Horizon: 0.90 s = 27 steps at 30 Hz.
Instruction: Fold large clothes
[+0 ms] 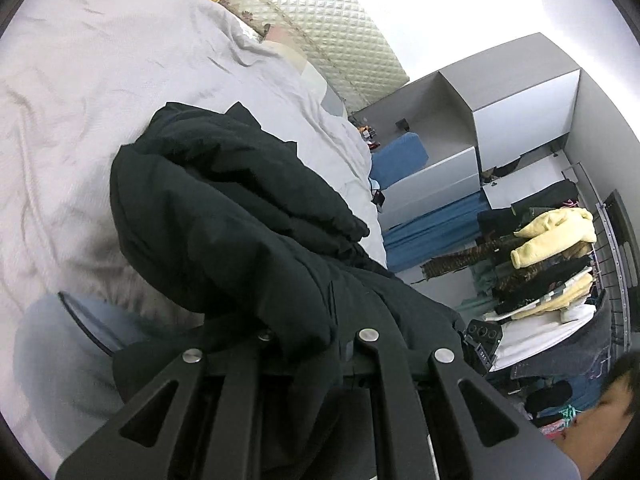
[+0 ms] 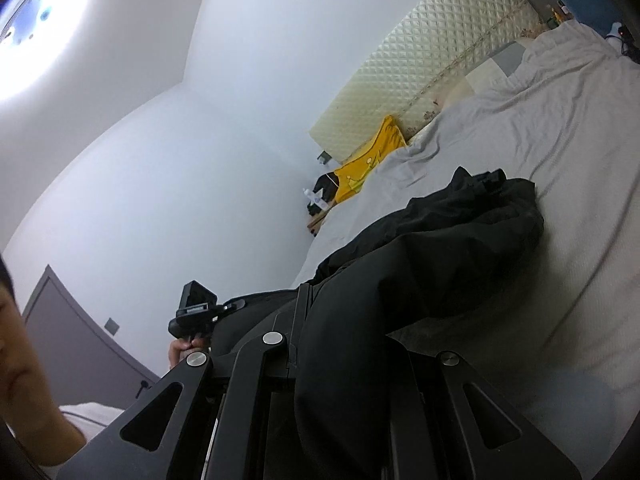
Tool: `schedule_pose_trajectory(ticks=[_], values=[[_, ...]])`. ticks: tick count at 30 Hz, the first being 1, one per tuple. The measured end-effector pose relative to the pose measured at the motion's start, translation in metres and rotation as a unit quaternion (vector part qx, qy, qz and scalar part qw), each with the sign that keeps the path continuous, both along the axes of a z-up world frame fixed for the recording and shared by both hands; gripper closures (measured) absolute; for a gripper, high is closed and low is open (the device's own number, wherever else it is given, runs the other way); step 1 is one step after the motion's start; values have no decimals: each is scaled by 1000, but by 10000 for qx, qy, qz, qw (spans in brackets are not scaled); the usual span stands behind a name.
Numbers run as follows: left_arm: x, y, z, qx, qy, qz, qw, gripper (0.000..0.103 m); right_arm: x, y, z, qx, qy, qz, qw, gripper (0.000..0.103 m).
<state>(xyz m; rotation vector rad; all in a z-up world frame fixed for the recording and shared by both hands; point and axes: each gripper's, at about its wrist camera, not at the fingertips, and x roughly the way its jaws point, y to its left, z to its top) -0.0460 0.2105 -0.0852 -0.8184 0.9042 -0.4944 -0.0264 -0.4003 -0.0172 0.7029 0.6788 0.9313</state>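
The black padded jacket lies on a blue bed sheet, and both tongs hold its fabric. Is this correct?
Not quite: the bed sheet is pale grey, not blue, as both wrist views show. The rest holds. The black padded jacket lies bunched on that sheet, and its fabric runs into the left tongs and the right tongs, so both appear to hold it.

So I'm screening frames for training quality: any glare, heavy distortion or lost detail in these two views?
Right wrist view: ceiling light blows out the top-left corner. Left wrist view: the wall above the headboard is overexposed. Both views: fisheye bends straight edges, and the black coat shows little fold detail.
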Motion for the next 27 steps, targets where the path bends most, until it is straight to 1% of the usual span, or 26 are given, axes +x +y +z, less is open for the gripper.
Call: schedule_pose_trajectory(ticks=[2,4,7,11,14,17,19,22,24,25,27], values=[[-2,-2,1,18,20,13,10000,94,-4,1,2,-25,12,-14,10000,95],[2,-2,0,42,45,24,10000,94,0,3,2,-60,50,-61,10000,95],[12,1,-1,14,76,51,10000,94,17,8,3,-71,30,-81,9999,95],[39,11,-2,47,169,115,9998,93,45,13,4,-26,160,-190,9997,95],[69,21,-11,-76,454,218,9987,92,83,14,-1,22,416,-328,9986,94],[97,28,-20,-123,737,369,9965,91,123,17,-14,79,773,-435,9960,93],[112,32,-25,-108,880,470,9950,89,145,18,-22,69,966,-505,9940,93],[135,37,-30,-51,1071,655,9921,86,188,20,-41,109,1412,-662,9877,92],[151,38,-33,15,1170,715,9906,84,211,21,-51,-11,1580,-793,9843,92],[156,38,-34,56,1202,751,9899,81,222,22,-57,-30,1682,-839,9822,92],[169,39,-36,164,1280,817,9883,80,240,22,-69,-21,1888,-945,9775,93]])
